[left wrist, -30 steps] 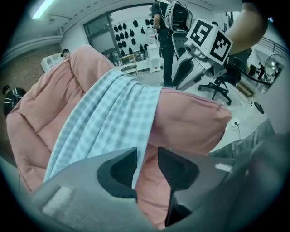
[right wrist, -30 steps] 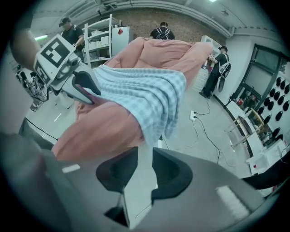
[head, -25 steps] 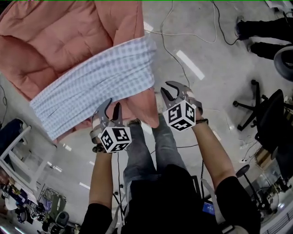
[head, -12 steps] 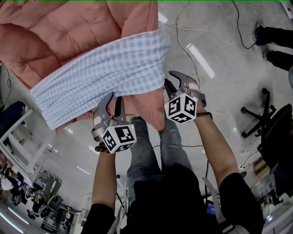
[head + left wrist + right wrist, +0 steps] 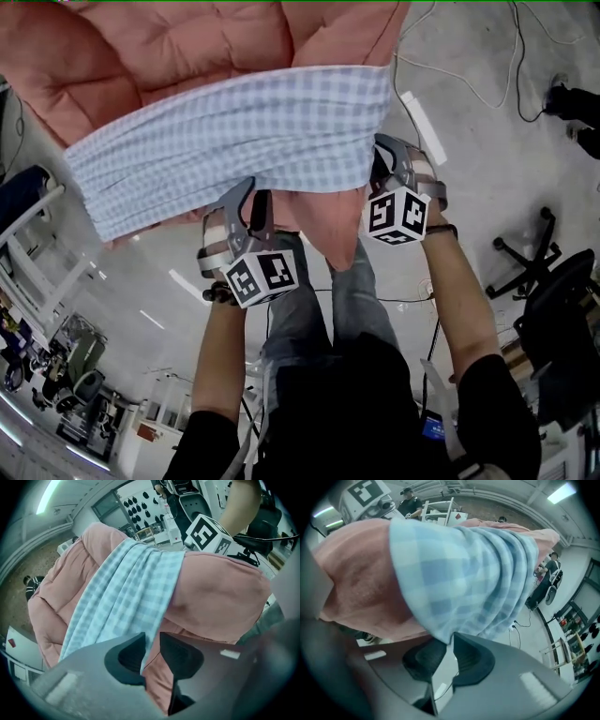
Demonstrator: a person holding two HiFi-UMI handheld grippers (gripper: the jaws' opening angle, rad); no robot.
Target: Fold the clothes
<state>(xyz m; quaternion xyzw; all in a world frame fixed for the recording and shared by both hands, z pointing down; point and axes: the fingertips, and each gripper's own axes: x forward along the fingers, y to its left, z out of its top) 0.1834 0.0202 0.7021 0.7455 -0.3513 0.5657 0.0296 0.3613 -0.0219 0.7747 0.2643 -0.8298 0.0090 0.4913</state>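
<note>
A blue-and-white checked cloth [image 5: 234, 141] lies in a band across a pink quilted cover [image 5: 159, 47]. My left gripper [image 5: 251, 197] is at the cloth's near edge. In the left gripper view its jaws [image 5: 151, 641] have just been closing and now pinch the hem of the checked cloth [image 5: 126, 592]. My right gripper [image 5: 382, 159] is at the cloth's right end, its tips partly under the fabric. In the right gripper view its jaws [image 5: 449, 646] have just been closing and hold a corner of the checked cloth [image 5: 464, 578].
The pink cover [image 5: 215, 592] hangs down in a point between the two grippers. A black office chair [image 5: 553, 281] stands at the right. Cables [image 5: 469, 84] trail over the grey floor. A white rack [image 5: 28, 225] is at the left. People stand in the background [image 5: 548, 581].
My right gripper has moved up the picture to the cloth's right end, and its tips now sit under the fabric. The left gripper stays at the cloth's near edge.
</note>
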